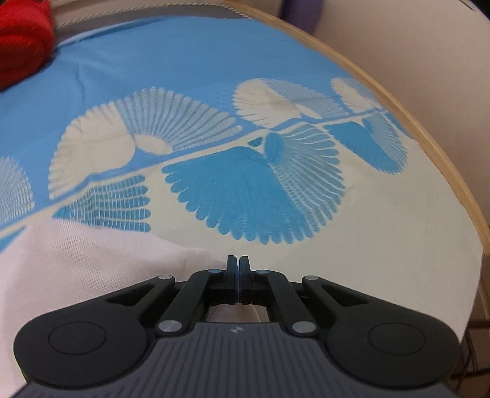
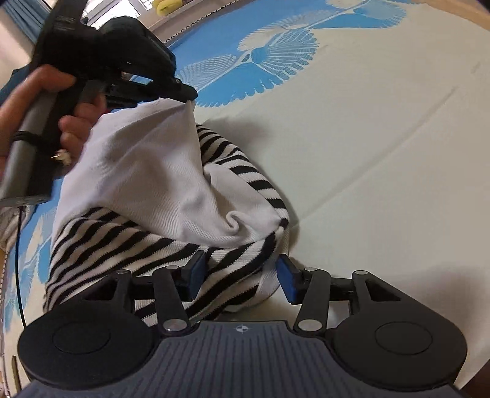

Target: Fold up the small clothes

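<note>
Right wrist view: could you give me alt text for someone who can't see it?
An open right gripper straddles a black-and-white striped garment with a white lining, bunched on a cream and blue patterned cloth. At upper left, a hand holds the left gripper, which pinches a lifted corner of the garment's white fabric.

Blue and cream cloth (image 1: 382,214) with fan motifs, spread over the surface, wooden rim (image 1: 428,144) along its right edge. Red bundle (image 1: 21,39) at far left corner. Yellow object (image 2: 167,5) on far ledge, too blurred to identify.
</note>
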The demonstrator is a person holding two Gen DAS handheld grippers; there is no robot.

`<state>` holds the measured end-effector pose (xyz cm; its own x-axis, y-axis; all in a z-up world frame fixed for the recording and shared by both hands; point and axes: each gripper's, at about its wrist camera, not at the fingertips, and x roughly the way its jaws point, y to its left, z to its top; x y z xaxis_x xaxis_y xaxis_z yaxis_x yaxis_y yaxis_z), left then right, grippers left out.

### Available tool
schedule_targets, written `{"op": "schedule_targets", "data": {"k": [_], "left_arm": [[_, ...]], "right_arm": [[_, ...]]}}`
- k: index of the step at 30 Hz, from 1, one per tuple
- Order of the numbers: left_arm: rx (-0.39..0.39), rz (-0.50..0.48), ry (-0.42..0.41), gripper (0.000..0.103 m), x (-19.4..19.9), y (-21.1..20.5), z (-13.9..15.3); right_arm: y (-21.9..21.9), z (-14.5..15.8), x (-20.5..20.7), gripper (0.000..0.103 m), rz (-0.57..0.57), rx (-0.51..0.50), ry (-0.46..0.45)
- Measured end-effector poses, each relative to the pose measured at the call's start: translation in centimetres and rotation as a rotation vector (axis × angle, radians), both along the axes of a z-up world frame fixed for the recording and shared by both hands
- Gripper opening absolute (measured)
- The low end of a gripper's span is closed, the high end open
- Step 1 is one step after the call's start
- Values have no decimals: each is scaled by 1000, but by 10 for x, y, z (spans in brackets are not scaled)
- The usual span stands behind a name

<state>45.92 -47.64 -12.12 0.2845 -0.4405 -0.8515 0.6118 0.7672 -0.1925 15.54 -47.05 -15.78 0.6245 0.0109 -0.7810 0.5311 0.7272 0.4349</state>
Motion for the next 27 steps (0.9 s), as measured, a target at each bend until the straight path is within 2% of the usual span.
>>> {"op": "schedule_targets", "data": {"k": [1,3,5,7,8,9,11,13,14,16,18,20,24,27], "left_arm": [[-6,12,-4,0,1,0,-4],[-40,72,-106,0,3,6,-1],[-139,110,-80,2,9,17,8],[-231,77,-14,26,12,32,30],[-249,62,-24,53,10,40,43],[-266,66,-76,81,6,54,60],[-275,104,-209,103,-1,88,89],[-261,130,-298,103,1,127,103],[-232,133,-313,103,7,149,103],[-175,161,-311,103,17,187,95],[-154,184,-232,103,33,229,72],[-189,225,-105,102,45,264,44],[-394,296,192,102,62,293,-17],[-502,283,296,102,67,277,-43]], "right_arm": [[2,0,-1,51,6,-17,3],[9,0,-1,51,16,-53,11],[14,1,-1,51,27,-66,15],[14,3,-2,56,13,-63,10],[11,3,-4,60,-12,-45,0],[9,4,-7,60,-35,-26,-10],[6,7,-12,62,-60,-9,-34],[8,14,-20,67,-70,-31,-54],[10,17,-26,71,-71,-32,-59],[11,15,-34,74,-59,43,-59],[14,7,-40,75,-35,202,-66],[16,-3,-39,78,-25,349,-87],[7,-30,-36,80,-183,586,-117],[-4,-39,-31,80,-268,646,-152]]}}
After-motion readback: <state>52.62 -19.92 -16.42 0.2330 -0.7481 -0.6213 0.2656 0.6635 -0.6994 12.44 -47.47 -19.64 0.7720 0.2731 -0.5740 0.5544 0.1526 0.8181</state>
